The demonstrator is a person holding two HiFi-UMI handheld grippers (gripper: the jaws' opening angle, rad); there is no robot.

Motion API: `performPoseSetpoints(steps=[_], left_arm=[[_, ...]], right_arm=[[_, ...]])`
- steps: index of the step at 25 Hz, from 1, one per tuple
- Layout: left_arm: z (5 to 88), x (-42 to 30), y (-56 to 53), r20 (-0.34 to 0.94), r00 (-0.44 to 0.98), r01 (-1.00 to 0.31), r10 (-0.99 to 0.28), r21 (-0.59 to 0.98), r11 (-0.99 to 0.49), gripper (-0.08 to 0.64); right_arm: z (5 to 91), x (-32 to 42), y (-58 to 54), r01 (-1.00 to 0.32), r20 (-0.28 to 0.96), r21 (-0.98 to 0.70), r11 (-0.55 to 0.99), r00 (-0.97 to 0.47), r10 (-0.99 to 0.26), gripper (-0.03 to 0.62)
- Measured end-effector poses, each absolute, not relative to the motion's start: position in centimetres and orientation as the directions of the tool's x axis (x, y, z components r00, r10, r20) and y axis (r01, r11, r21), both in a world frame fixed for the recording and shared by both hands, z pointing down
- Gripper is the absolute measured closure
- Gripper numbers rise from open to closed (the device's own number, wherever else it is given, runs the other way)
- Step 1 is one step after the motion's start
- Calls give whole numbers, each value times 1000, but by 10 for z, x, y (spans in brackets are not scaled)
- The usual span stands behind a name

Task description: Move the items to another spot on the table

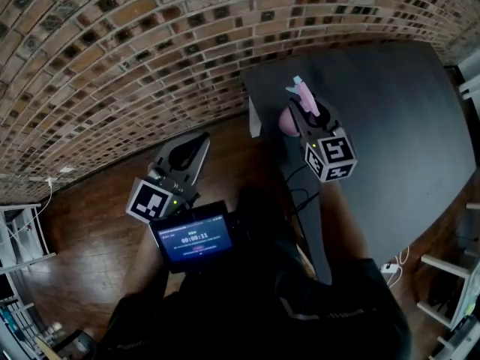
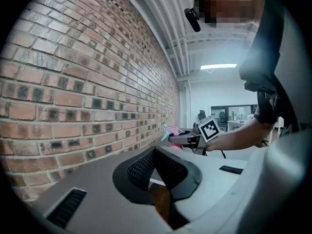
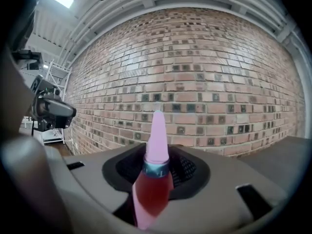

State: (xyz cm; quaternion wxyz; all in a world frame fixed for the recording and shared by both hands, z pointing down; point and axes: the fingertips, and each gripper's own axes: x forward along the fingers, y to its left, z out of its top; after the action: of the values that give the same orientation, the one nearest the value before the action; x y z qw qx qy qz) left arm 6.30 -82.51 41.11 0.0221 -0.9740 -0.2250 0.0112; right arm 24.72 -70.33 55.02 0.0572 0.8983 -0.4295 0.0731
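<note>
Right gripper (image 1: 302, 105) clamped on a pink bottle (image 3: 155, 145), at the table's (image 1: 397, 111) left edge, upper centre of the head view. Left gripper (image 1: 201, 142) closed, empty, lower left. Risk: released this near the edge, the bottle may topple to the floor.

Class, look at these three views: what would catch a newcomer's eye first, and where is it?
The pink pointed-cap bottle with a teal band stands out, clamped in the right gripper over the dark table, near its edge. Beyond it runs a red brick wall. The left gripper holds nothing, out over the wooden floor.
</note>
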Motion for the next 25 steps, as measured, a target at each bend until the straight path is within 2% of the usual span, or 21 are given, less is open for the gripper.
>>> performPoseSetpoints(steps=[5,7,8,16,18,20,24,25], left_arm=[[429,88,-822,-5,887,461,461,-39,-887,563],[436,97,-820,-2,882,470,471,-36,-882,563],[438,101,-819,0,879,477,477,-37,-878,563],[387,97,-785,12,814,574,581,-168,-801,563],[364,87,-772,1,795,591,607,-226,-774,563],[347,74,-763,-5,780,601,626,-272,-752,563],[318,41,-753,-8,783,582,622,-342,-738,563],[312,32,-749,-5,781,581,625,-361,-729,563]], right_arm=[[553,249,-703,-796,203,3,-605,593,-780,420],[551,249,-698,-784,221,-5,-620,604,-766,283],[548,247,-694,-778,226,-11,-629,611,-759,270],[488,196,-648,-750,242,-41,-661,634,-734,270],[467,177,-637,-759,234,-34,-650,626,-744,300],[448,155,-629,-768,221,-24,-640,620,-753,384],[415,105,-621,-783,218,-20,-622,603,-767,411],[406,92,-617,-784,217,-17,-620,602,-768,464]])
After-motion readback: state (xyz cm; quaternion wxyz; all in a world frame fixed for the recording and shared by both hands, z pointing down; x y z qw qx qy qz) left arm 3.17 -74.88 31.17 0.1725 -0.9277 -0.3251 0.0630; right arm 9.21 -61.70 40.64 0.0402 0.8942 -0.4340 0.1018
